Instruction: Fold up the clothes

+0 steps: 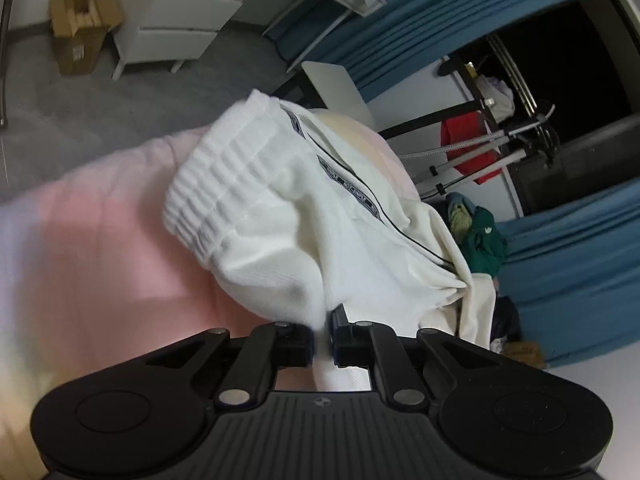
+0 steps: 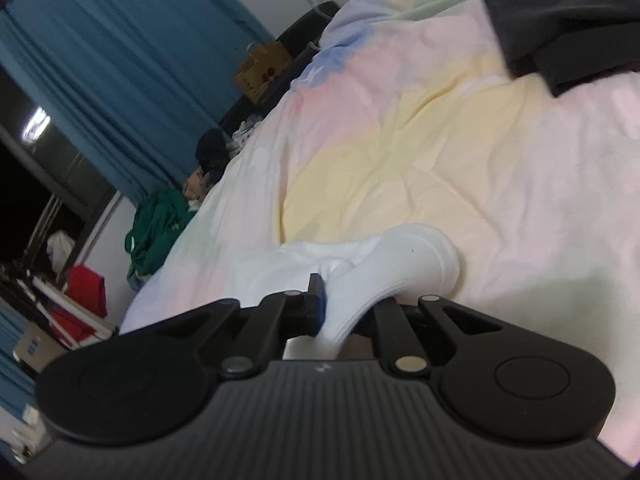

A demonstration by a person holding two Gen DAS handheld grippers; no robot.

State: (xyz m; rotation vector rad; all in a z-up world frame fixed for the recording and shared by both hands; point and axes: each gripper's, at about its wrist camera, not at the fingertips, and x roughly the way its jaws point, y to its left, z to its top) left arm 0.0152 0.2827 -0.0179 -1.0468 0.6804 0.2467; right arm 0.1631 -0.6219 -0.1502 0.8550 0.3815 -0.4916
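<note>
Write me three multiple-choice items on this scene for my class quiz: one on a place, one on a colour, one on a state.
1. Where does the black garment lie?
A. on the bed
B. on the floor
C. on a chair

2. What colour are the curtains?
A. red
B. blue
C. yellow

3. How is the left claw?
A. wide open
B. shut on the white garment
C. out of view

Answers: 1 A, it rests on the pastel bedspread; 2 B, blue folds beside the dark window; 3 B, white cloth is pinched between its fingers.

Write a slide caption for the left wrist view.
Left gripper pinches a white ribbed-waist garment above the pastel bedspread.
</note>
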